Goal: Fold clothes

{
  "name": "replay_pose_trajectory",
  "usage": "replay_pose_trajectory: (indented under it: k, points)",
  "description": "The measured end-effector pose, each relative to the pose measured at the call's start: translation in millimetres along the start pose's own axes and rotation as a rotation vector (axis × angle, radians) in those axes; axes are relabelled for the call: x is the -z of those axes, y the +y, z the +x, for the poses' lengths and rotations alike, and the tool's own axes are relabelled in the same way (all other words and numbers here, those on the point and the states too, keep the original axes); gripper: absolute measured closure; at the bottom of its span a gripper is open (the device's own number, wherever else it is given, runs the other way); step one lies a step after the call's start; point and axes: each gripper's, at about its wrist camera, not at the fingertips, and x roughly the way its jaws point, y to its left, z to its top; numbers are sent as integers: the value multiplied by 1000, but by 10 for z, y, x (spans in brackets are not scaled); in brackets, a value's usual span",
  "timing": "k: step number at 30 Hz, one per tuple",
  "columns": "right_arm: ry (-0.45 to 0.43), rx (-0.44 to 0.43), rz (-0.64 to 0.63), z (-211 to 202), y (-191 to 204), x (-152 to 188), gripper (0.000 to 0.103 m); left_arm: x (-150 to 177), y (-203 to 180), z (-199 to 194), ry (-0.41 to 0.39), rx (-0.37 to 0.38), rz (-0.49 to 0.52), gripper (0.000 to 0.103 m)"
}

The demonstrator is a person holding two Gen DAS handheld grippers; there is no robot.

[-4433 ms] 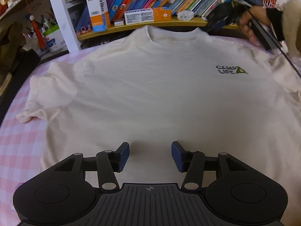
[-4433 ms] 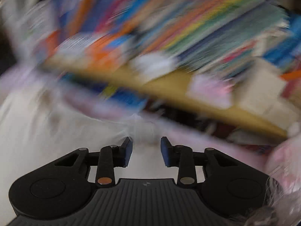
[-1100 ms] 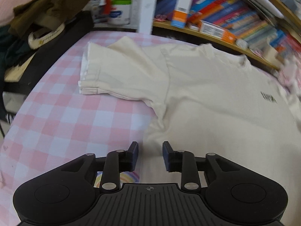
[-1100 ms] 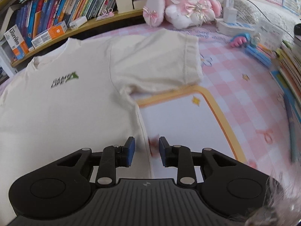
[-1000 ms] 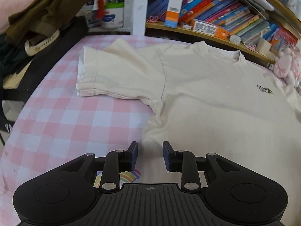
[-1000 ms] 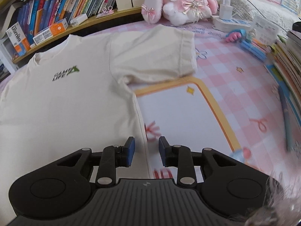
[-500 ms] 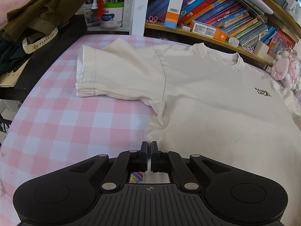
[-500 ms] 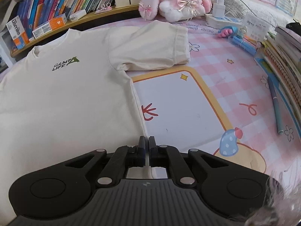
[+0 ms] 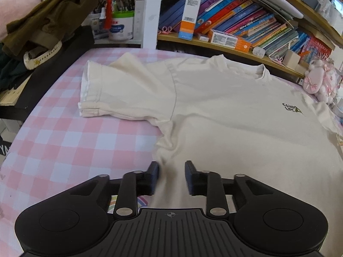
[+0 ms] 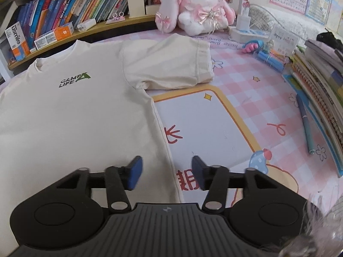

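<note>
While both jaws opening: white tub (image 9: 120, 26) of pens (image 9: 125, 3) on shelf.

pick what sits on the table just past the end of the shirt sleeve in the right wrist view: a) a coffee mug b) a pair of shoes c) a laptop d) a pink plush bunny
d: a pink plush bunny sits at the back of the table just beyond the end of the cream t-shirt's sleeve; no mug, shoes or laptop show there.

T-shirts (image 9: 225, 115): one
Sleeves spread flat: two
Chest logos (image 10: 74, 79): one
Tongs: two, left (image 9: 170, 176) and right (image 10: 167, 171)
Plush rabbits (image 10: 199, 10): one
Pens (image 10: 305, 124): one, at 3 o'clock
</note>
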Motion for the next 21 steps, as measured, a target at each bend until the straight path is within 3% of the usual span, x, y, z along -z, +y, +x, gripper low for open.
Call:
replay_pose_trajectory:
  k: [3,6,9,15,18,21]
  points:
    - [-25,6,-6,-47,45,17,31,9,-53,-15,-3,6,6,61]
    - [-44,-1,-11,-76,81,42,25,16,-122,-43,-7,1,11,54]
    - [-49,-12,-26,-60,108,48,21,23,-210,-81,-16,-6,5,45]
    - [-44,-41,-52,-5,107,54,16,65,-517,-119,-16,-27,-3,42]
    - [-24,-41,-105,32,74,31,16,106,-701,-145,-12,-40,-15,30]
    - [-24,-34,-116,37,-27,27,13,183,-886,-187,-2,-58,12,28]
